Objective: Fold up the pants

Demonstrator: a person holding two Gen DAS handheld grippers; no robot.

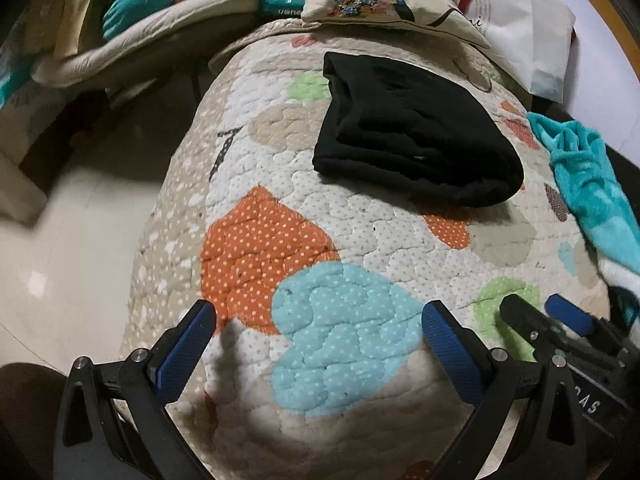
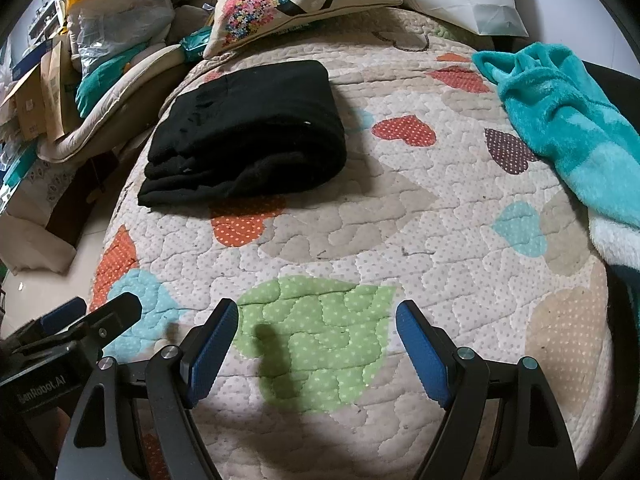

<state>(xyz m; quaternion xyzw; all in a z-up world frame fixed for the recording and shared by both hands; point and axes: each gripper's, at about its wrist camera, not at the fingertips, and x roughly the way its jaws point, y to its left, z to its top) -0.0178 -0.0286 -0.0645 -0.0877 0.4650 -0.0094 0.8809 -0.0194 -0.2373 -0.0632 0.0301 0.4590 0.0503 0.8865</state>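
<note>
I hold my left tongs (image 1: 318, 330) and right tongs (image 2: 317, 330) wide and empty near me, since the black fleece pants (image 2: 244, 130) lie folded far on the heart-patterned quilt (image 2: 400, 220).

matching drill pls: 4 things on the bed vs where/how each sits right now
Things:
1. black pants
2. teal fleece
3. floral cushion
4. right gripper

States:
A. crumpled at the quilt's right edge
B. open, empty, above a green heart patch
C. folded in a stack on the quilt
D. at the far end, beyond the pants

Pairs: 1-C, 2-A, 3-D, 4-B
</note>
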